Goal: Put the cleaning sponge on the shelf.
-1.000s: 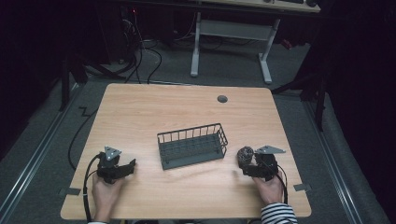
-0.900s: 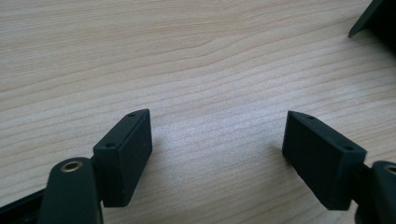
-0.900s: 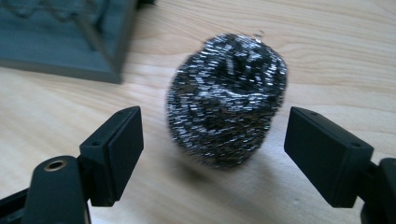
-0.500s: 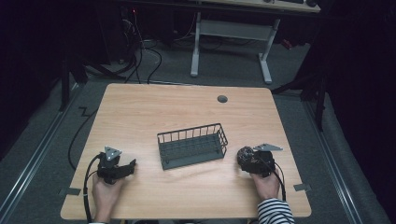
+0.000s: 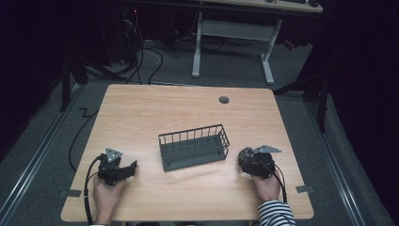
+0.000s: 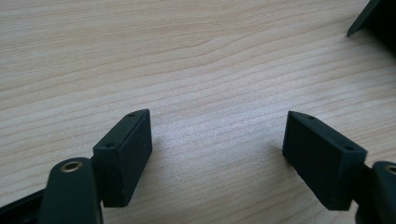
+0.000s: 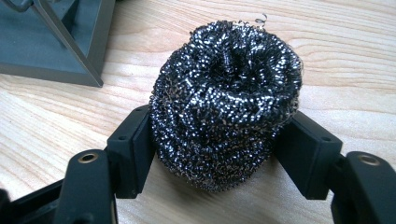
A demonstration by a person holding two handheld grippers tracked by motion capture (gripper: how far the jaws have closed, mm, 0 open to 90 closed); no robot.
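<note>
Both jaws of the right gripper [image 7: 215,140] have just been closing and now squeeze the steel scourer [image 7: 224,98], at 3 o'clock from the wire basket [image 5: 193,148]; left gripper [image 6: 217,154] gapes wide, holding nothing

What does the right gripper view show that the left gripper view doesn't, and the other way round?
The right gripper view has the steel wool scourer squeezed between the right gripper pads, whose jaws have just been closing, with the grey wire basket base at the top left. The left gripper view has the left gripper open over bare wood with nothing between its jaws. Both show the wooden table.
</note>
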